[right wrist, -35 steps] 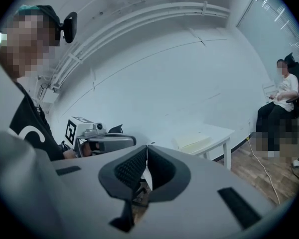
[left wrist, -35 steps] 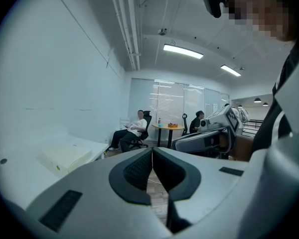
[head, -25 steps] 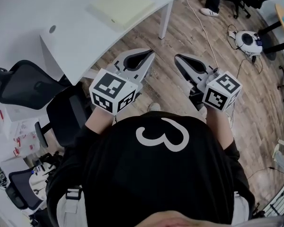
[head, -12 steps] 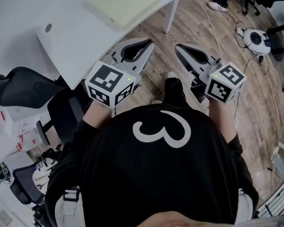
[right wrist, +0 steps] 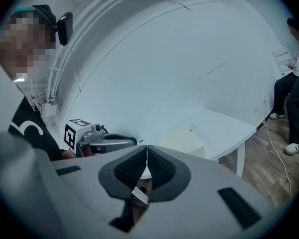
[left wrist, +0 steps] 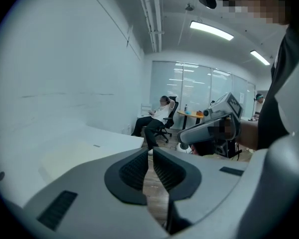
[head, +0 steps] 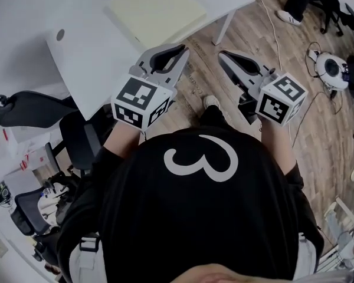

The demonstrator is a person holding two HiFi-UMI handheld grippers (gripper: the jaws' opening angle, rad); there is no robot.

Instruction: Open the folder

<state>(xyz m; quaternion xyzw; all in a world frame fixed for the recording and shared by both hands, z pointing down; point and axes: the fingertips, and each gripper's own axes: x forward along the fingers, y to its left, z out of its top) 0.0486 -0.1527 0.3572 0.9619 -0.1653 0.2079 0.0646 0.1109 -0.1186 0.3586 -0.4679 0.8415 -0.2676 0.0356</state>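
- Left gripper: claw clenched, pads pressed together with nothing between them; in its own view only wooden floor shows past the tips.
- Right gripper: claw also clenched and empty; in its own view the pads meet at the tips.
- Both grippers are held out in front of the wearer's black shirt, side by side but apart, marker cubes towards the body: left cube, right cube.
- Folder: pale yellow, closed, lying flat on the white table, near the table's front edge. It also shows as a pale patch on the tabletop in the left gripper view and the right gripper view.
- Neither gripper touches the folder. The left gripper's tips sit right at the table's front edge, just short of the folder's near corner; the right gripper is over the floor, further from the table.
- The wearer's shoe is on the floor between the two grippers.
- Black office chair stands left of the table.
- White round device with cables sits on the floor at far right.
- The left gripper view shows a seated person in the background; the right gripper view shows another person at its right edge.
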